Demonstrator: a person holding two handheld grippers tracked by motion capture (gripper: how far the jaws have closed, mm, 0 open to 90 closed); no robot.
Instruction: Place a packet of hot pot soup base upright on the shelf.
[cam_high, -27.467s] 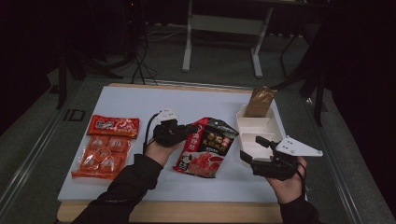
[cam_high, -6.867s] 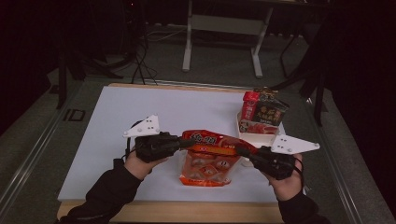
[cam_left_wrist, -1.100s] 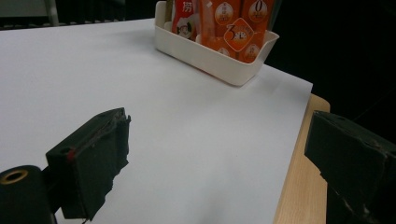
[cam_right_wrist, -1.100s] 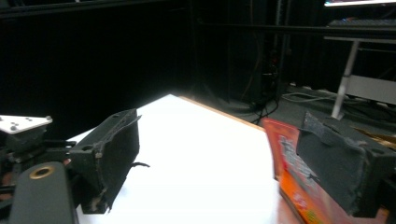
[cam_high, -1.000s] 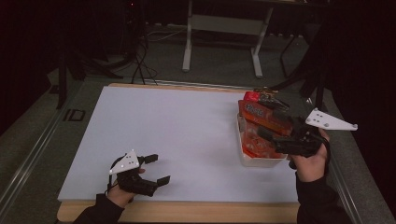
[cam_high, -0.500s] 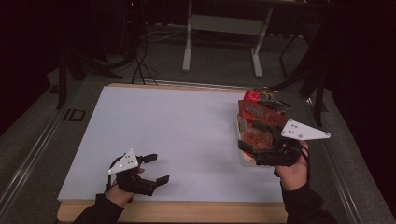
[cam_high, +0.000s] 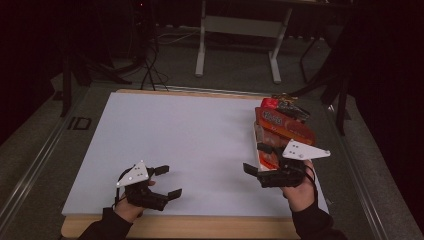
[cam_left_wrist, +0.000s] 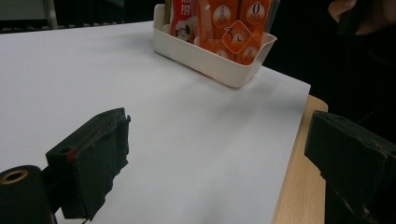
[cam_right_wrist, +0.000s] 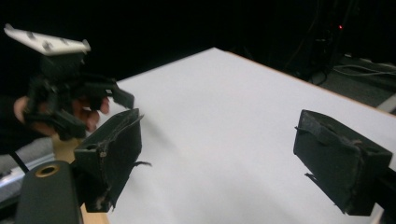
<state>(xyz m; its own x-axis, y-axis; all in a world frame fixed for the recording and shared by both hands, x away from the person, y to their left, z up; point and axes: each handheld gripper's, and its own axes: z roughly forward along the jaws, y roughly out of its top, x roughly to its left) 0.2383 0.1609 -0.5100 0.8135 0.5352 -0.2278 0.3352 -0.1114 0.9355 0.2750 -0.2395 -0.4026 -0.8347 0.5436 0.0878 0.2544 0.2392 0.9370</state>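
Two grippers are hovering over the near part of the white table sheet (cam_high: 190, 135), each held in one of the person's hands. At the left, the left gripper (cam_high: 166, 181) is sitting close to the sheet's front edge, its jaws standing wide apart with nothing between them; the left gripper view is showing bare white sheet in the gap and the wooden table edge (cam_left_wrist: 299, 186) under the right-hand jaw. Moving rightward, the middle of the sheet is lying bare. Farther right, the right gripper (cam_high: 257, 160) is hanging just beside the near end of the cream bin (cam_high: 260, 150), its jaws also spread and gripping nothing, pointing back across the sheet toward the other hand. At the far right, the bin is standing at the sheet's right edge, and the orange snack packets (cam_high: 282, 127) are sitting upright inside it, leaning together, with a red and a dark packet behind them.
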